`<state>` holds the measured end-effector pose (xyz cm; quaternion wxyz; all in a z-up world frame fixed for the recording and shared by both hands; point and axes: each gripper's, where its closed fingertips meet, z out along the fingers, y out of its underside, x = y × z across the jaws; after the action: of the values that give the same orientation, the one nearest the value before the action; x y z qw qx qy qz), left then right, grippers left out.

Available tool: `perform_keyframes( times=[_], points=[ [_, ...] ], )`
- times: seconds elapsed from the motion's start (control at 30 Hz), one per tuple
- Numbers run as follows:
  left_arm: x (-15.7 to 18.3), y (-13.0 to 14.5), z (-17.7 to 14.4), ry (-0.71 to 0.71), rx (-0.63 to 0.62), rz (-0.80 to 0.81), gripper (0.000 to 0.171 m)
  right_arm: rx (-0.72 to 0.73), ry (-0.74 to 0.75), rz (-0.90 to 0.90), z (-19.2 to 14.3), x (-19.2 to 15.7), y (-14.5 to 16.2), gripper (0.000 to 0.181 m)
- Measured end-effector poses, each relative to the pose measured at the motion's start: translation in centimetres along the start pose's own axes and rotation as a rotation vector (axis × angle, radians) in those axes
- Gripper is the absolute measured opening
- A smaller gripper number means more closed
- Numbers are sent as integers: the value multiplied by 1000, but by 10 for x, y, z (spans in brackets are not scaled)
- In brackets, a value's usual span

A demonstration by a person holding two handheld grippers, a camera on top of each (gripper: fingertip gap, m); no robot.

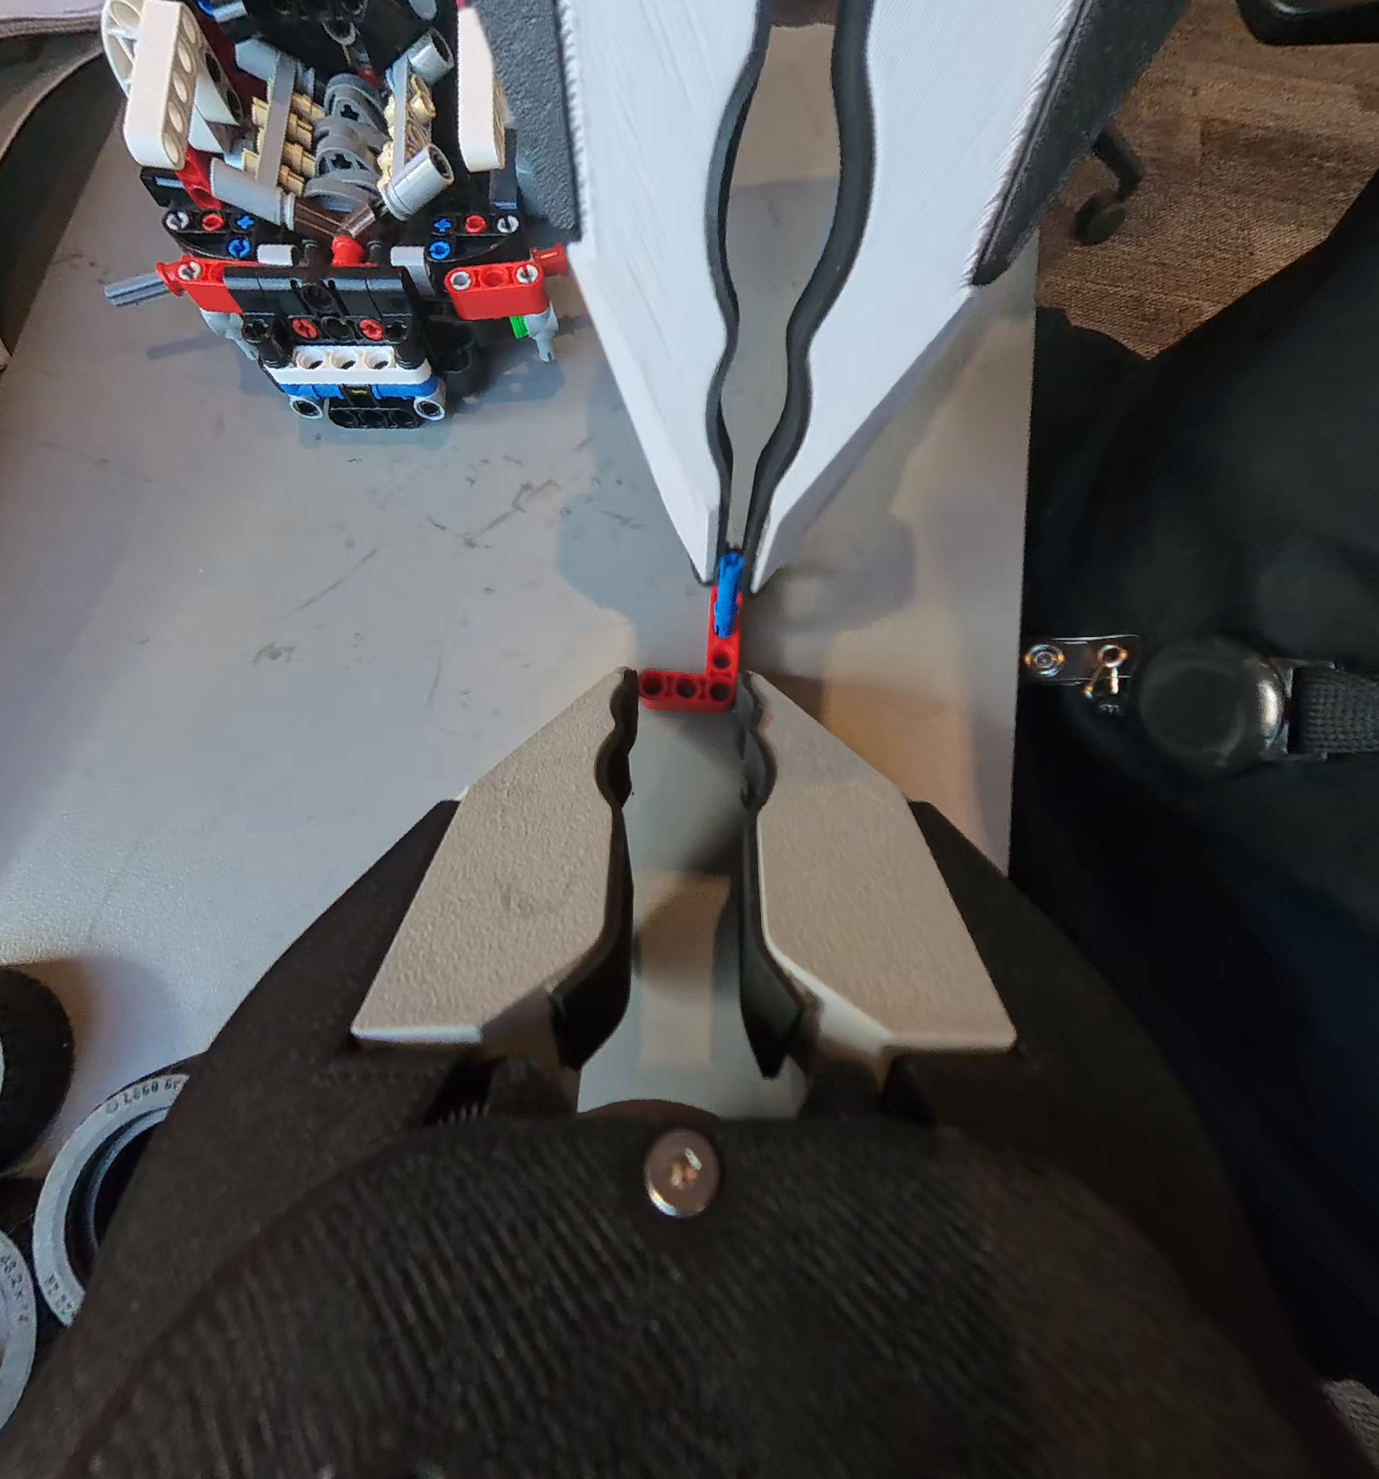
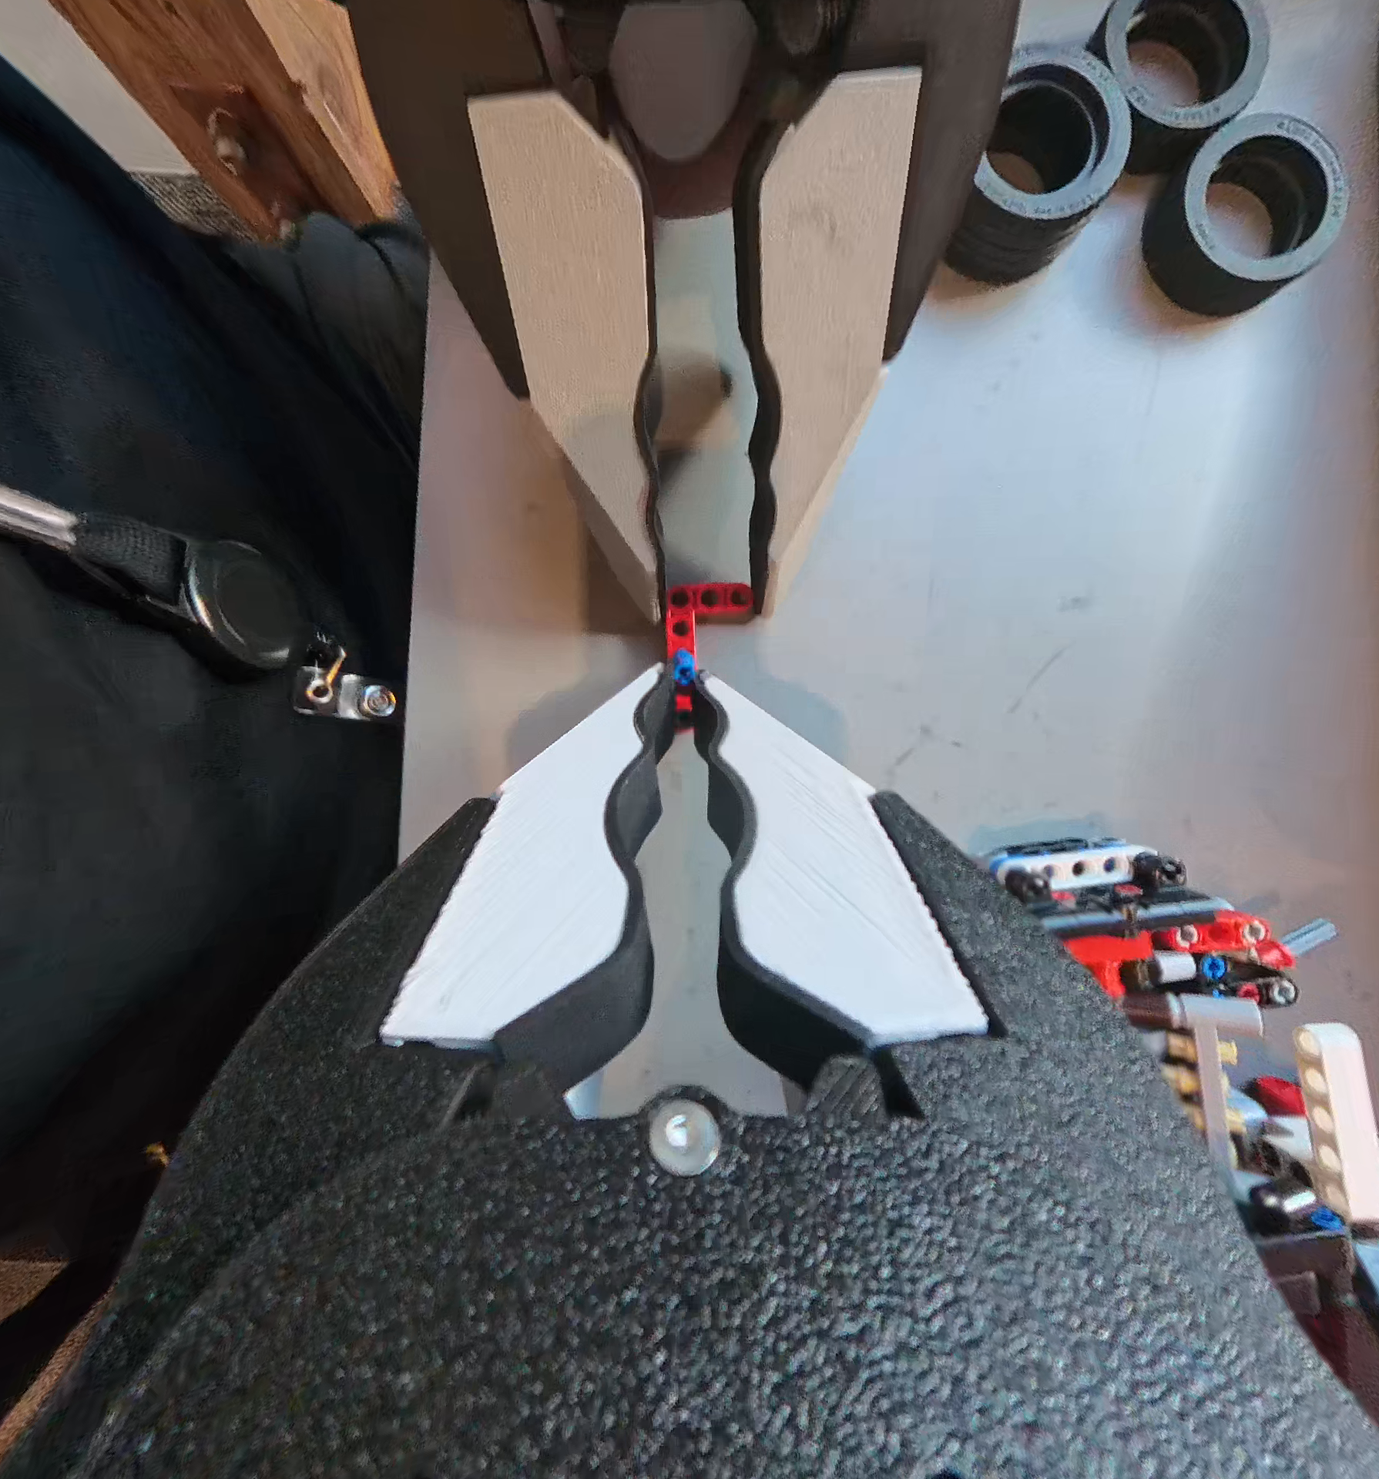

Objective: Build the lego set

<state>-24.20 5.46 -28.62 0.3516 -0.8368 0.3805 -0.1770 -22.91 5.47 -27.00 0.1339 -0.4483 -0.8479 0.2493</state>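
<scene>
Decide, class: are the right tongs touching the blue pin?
Touching. The left wrist view shows the right tongs pinching the blue pin between their tips, above the red L-beam.

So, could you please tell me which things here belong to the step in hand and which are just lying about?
In use:
- red L-shaped beam, held across its short arm by the left tongs
- blue pin, pinched by the right tongs at the beam's long arm

Lying about:
- part-built model
- grey-rimmed tyres
- badge reel on the person's dark clothing
</scene>
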Motion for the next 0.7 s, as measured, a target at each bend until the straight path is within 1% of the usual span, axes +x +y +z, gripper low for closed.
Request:
perform_keyframes(
  times=[0.03,0.1,0.17,0.3,0.4,0.57,0.7],
  points=[
    [-1,0,0,-2,0,-5,22,-10,10,-8,0,0,5,3],
    [-1,0,0,-3,0,-4,22,-2,50,-36,0,1,8,3],
    [-1,0,-1,-4,-1,-3,23,-25,87,-101,0,1,6,3],
    [-1,1,-1,-4,-1,-7,22,-89,71,-139,0,0,4,3],
    [-1,1,-1,-9,0,-10,22,-165,58,-168,-1,-1,4,2],
    [0,1,-1,-13,0,-7,22,-87,26,-48,-8,2,-4,3],
    [0,0,-2,-8,2,-16,26,-15,11,56,-11,3,-5,3]
  ],
)
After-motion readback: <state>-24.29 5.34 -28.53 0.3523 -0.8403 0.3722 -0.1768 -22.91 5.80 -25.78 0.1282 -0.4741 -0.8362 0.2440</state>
